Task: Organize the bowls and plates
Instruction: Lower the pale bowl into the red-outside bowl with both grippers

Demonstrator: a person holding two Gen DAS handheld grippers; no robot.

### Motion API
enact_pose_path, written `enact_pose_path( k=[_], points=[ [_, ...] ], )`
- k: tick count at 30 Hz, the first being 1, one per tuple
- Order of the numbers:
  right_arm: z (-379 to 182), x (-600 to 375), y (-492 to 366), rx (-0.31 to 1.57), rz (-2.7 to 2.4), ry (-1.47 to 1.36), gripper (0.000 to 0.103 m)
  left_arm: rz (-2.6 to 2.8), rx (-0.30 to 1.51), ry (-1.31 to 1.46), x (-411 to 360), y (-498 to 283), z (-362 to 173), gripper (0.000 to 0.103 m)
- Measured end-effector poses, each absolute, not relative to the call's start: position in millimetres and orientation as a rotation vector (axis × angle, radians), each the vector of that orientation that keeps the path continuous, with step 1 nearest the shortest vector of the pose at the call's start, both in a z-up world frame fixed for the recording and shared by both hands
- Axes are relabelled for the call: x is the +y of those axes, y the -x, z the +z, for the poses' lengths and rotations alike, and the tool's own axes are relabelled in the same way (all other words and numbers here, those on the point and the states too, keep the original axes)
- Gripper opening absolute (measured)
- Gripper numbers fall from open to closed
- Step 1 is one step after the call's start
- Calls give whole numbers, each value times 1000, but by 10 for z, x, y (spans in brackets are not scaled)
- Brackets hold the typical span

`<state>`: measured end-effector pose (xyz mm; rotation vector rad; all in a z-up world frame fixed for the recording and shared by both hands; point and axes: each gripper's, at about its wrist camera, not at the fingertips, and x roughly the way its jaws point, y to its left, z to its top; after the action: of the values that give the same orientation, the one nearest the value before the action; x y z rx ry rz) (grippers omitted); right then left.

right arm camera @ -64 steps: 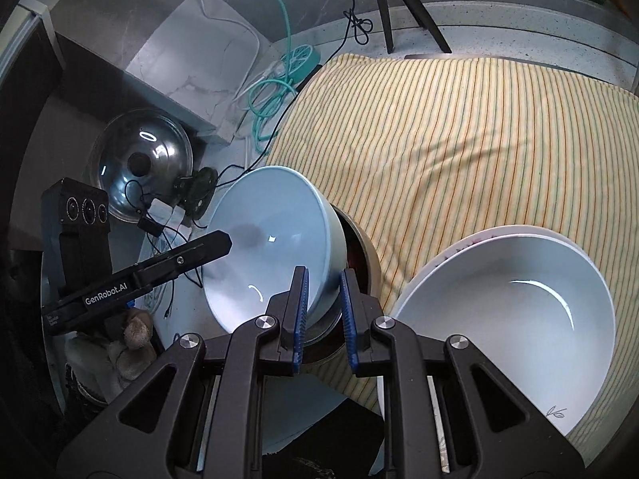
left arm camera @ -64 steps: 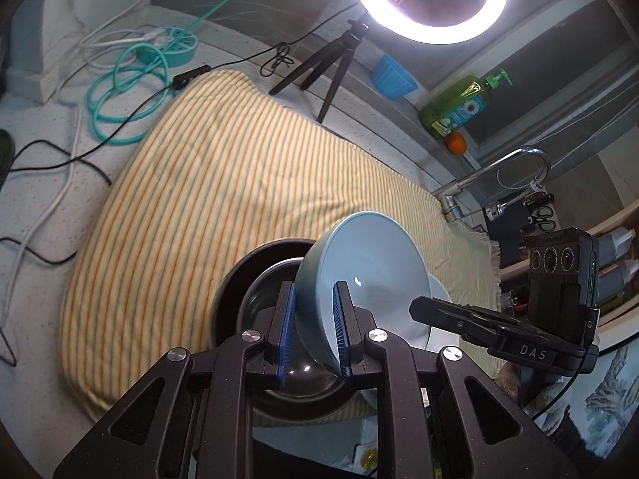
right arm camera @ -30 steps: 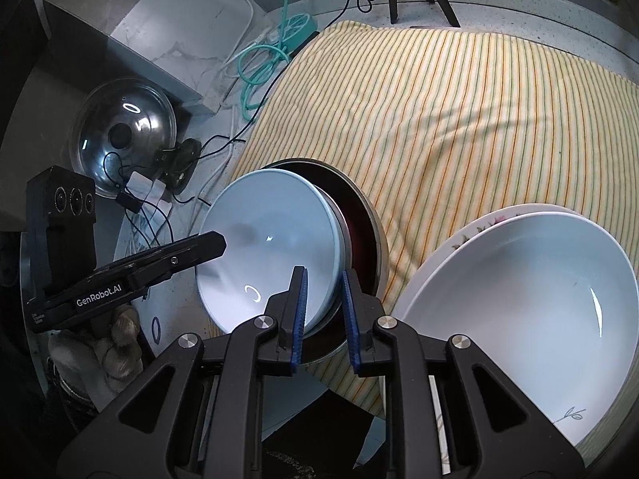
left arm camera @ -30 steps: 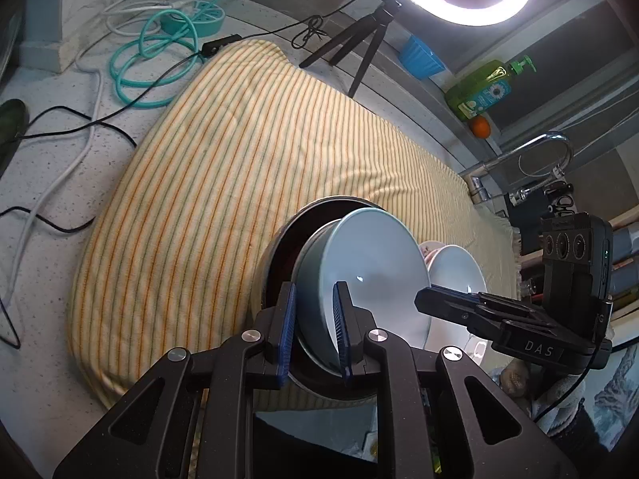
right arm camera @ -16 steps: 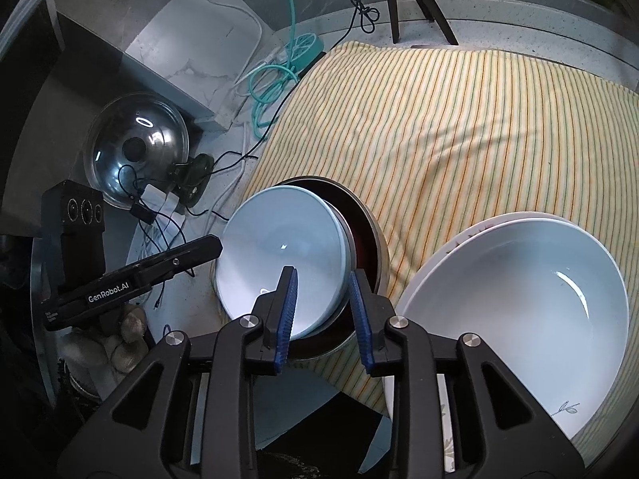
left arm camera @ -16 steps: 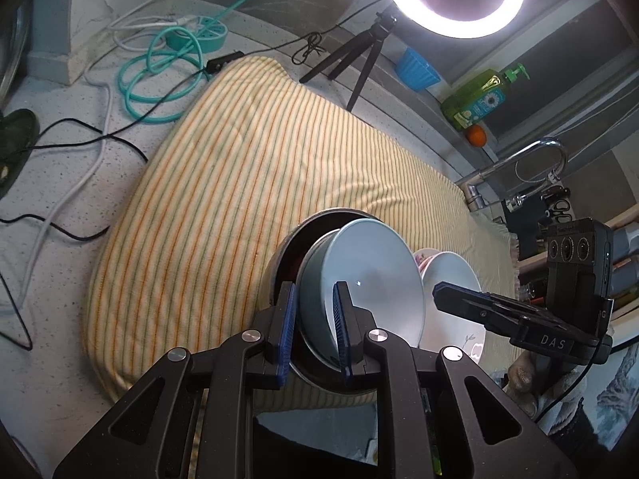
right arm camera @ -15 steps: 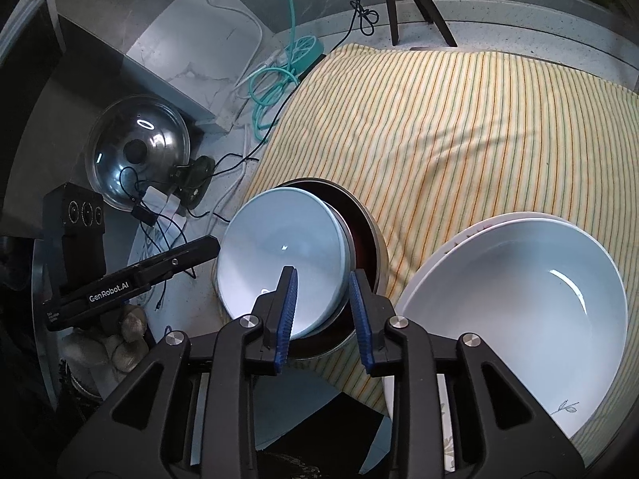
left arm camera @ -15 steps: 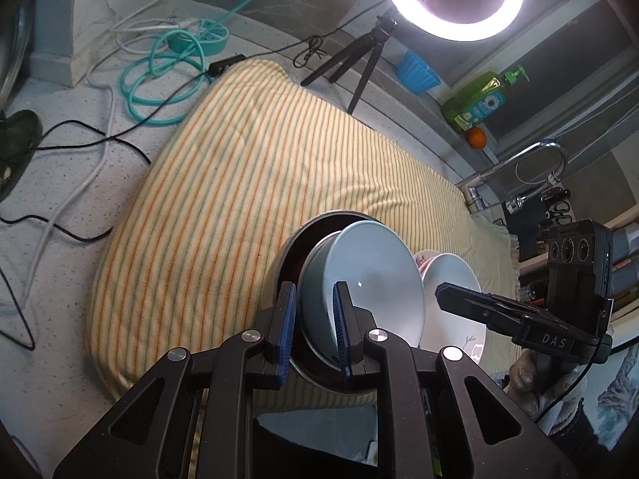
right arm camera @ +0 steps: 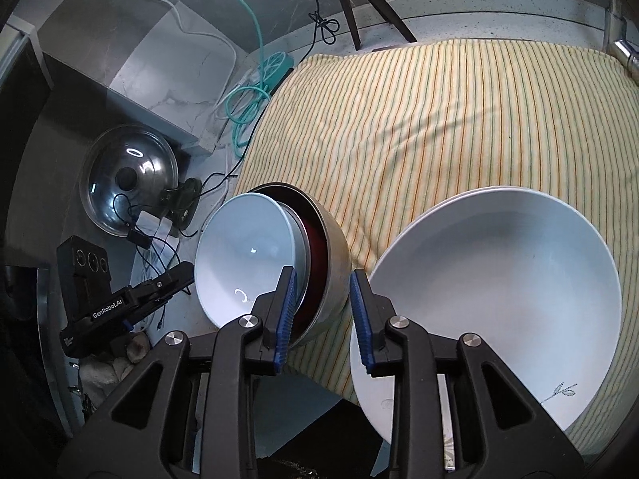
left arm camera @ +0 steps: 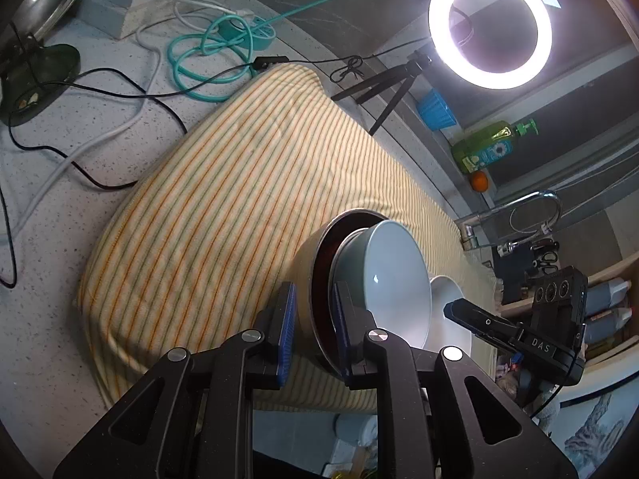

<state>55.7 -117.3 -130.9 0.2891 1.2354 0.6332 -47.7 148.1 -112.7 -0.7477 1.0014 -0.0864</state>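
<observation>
A light blue bowl [left arm camera: 391, 279] [right arm camera: 243, 263] sits nested in a steel bowl [left arm camera: 309, 279] [right arm camera: 333, 263] with a dark red inside. The stack is tipped on its side at the front edge of the striped cloth [left arm camera: 223, 199] [right arm camera: 439, 119]. My left gripper [left arm camera: 314, 333] [right arm camera: 181, 273] is shut on the steel bowl's rim. My right gripper [right arm camera: 321, 313] [left arm camera: 459, 311] stands open, its fingers astride the steel bowl's wall without pressing it. A large white bowl [right arm camera: 499, 299] [left arm camera: 449, 299] rests on a plate to the right.
A ring light on a tripod [left arm camera: 491, 26], a blue cup [left arm camera: 435, 109], a green soap bottle [left arm camera: 489, 149] and a faucet [left arm camera: 519, 207] line the back. A coiled teal cable [left arm camera: 215, 46] and loose cords lie left of the cloth. A glass pot lid [right arm camera: 127, 177] leans at far left.
My right gripper's jaws have spread apart and let go of the bowl rim. The bowl stack has tipped further onto its side in the left gripper's hold.
</observation>
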Motion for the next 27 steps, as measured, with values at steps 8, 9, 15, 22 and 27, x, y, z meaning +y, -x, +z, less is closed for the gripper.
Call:
enact_pose_path(
  k=[8, 9, 15, 22, 27],
  points=[
    [-1383, -1133, -594, 1253, 629, -283, 28, -70, 1030, 700, 1428, 419, -1177, 17],
    [-1397, -1120, -596, 1257, 631, -282, 28, -70, 1034, 696, 1428, 411, -1184, 17],
    [-1476, -1068, -622, 1272, 635, -271, 28, -69, 1052, 674, 1410, 376, -1213, 17],
    [-1531, -1011, -657, 1286, 650, -258, 27, -68, 1066, 672, 1402, 337, -1265, 17],
    [-1561, -952, -661, 1299, 665, -253, 19, -77, 1076, 680, 1383, 322, -1304, 17]
  ],
)
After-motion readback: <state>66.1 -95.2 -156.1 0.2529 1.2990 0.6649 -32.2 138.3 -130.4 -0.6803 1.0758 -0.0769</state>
